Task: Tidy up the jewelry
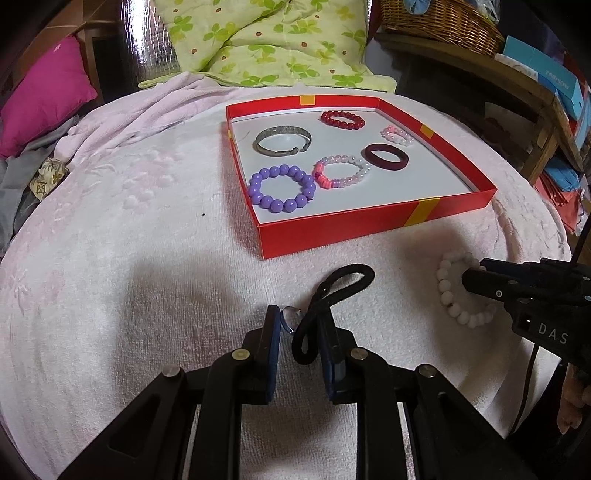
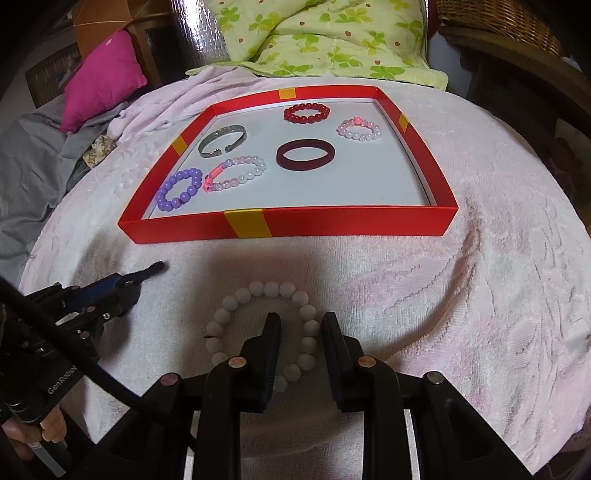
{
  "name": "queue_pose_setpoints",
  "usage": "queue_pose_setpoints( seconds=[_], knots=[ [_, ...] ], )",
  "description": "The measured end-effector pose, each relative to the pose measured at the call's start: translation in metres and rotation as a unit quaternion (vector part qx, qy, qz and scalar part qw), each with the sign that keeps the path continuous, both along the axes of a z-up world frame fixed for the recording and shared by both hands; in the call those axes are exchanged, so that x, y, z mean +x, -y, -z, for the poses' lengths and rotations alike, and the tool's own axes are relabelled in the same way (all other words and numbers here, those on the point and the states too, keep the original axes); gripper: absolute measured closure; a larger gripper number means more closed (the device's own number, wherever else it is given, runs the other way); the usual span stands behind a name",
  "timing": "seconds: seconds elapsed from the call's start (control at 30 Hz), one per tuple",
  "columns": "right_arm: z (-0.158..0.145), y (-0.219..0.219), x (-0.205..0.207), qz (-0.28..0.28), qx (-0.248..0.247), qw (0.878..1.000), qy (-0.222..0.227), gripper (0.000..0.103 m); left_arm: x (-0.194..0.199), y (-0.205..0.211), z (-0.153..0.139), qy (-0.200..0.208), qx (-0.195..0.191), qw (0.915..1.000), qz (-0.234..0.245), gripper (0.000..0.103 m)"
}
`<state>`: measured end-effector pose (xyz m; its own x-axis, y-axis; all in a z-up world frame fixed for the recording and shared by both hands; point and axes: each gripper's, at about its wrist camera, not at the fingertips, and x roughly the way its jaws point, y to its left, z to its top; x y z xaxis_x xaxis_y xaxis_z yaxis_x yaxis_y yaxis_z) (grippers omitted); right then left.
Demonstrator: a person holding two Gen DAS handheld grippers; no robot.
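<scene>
A red shallow box [image 1: 369, 229] [image 2: 288, 225] on the pink towel holds several bracelets: purple beads [image 1: 281, 189], a silver bangle [image 1: 283, 139], red beads [image 1: 342, 119], a dark maroon band [image 1: 386, 157], and pink-white beads [image 1: 341, 171]. My left gripper [image 1: 301, 319] is open around a black hair tie [image 1: 332, 306] with a clear charm [image 1: 290, 317] lying on the towel. My right gripper [image 2: 300, 325] is open, one finger inside and one outside the right side of a white bead bracelet [image 2: 258, 291] [image 1: 448, 295] lying on the towel.
A pink towel [image 2: 480, 295] covers the round table. A green quilt [image 1: 273, 40] and magenta cushion [image 1: 44, 96] lie behind. A wicker basket [image 1: 439, 18] and boxes sit on a wooden shelf at right.
</scene>
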<state>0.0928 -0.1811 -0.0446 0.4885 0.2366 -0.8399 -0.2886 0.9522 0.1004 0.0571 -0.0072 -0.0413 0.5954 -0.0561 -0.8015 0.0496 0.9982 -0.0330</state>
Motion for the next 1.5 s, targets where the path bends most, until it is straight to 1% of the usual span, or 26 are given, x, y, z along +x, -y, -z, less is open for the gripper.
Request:
queue_pose_setpoints(
  seconds=[0.27,0.33,0.4,0.43,0.47,0.53,0.6,0.77,1.23,1.5],
  knots=[
    [0.000,0.001,0.001,-0.001,0.003,1.000,-0.002,0.076,0.002,0.001,0.002,-0.004,-0.006,1.0000,-0.004,0.079],
    [0.000,0.001,0.001,-0.002,0.003,1.000,-0.002,0.076,0.003,0.000,0.003,-0.005,-0.015,0.9998,-0.010,0.077],
    [0.000,0.001,0.001,-0.002,0.004,1.000,-0.003,0.076,0.004,0.000,0.003,-0.007,-0.026,0.9996,-0.011,0.069],
    [0.000,0.001,0.001,-0.003,0.004,1.000,-0.003,0.076,0.005,0.002,0.003,-0.007,-0.028,0.9995,-0.009,0.062],
    [0.000,0.002,0.001,-0.003,0.005,1.000,-0.003,0.076,0.005,0.006,0.003,-0.007,-0.027,0.9996,-0.005,0.055],
    [0.000,0.003,0.001,-0.005,0.007,1.000,-0.004,0.076,0.005,0.014,0.003,-0.006,-0.010,0.9999,0.003,0.048],
    [0.000,0.004,0.001,-0.005,0.012,1.000,-0.007,0.076,0.005,0.021,0.004,-0.003,0.009,0.9999,0.004,0.046],
    [0.000,0.009,0.001,-0.005,0.024,1.000,-0.012,0.079,0.007,0.020,0.004,-0.003,0.001,1.0000,-0.003,0.041],
    [0.001,0.011,0.002,-0.003,0.030,0.999,-0.015,0.079,0.001,0.026,0.004,0.012,0.016,0.9998,-0.009,0.040],
    [0.001,0.012,0.002,-0.003,0.031,0.999,-0.015,0.079,0.000,0.024,0.004,0.007,0.009,0.9998,-0.014,0.038]
  ],
)
